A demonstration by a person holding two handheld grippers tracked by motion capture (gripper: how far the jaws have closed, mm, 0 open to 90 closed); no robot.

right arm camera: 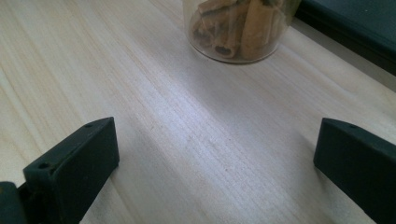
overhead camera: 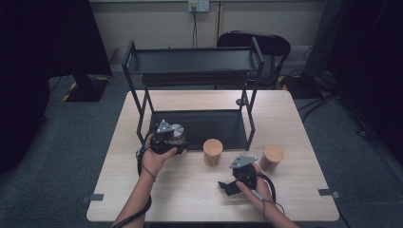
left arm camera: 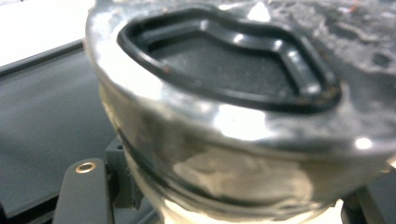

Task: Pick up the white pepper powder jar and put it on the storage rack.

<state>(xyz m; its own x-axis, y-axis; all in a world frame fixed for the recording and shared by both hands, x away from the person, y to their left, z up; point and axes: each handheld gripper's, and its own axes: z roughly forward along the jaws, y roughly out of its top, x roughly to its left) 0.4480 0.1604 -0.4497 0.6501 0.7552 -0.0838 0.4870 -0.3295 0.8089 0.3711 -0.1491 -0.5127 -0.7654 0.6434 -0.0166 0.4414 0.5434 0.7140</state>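
While the left gripper (overhead camera: 172, 142) clamps the steel-lidded jar (overhead camera: 177, 135) at the rack's (overhead camera: 199, 124) front edge, its jaws half hidden, the right gripper (overhead camera: 227, 186) rests wide open, empty, on open counter (overhead camera: 190, 190).

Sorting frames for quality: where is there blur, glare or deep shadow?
Left gripper view: the metal-lidded jar, held very close, is soft and blurred, with bright glare patches on its lid. Right gripper view: the table grain is fairly sharp, the black gripper pads slightly soft. High view: evenly lit table, both far corners of the room dark.
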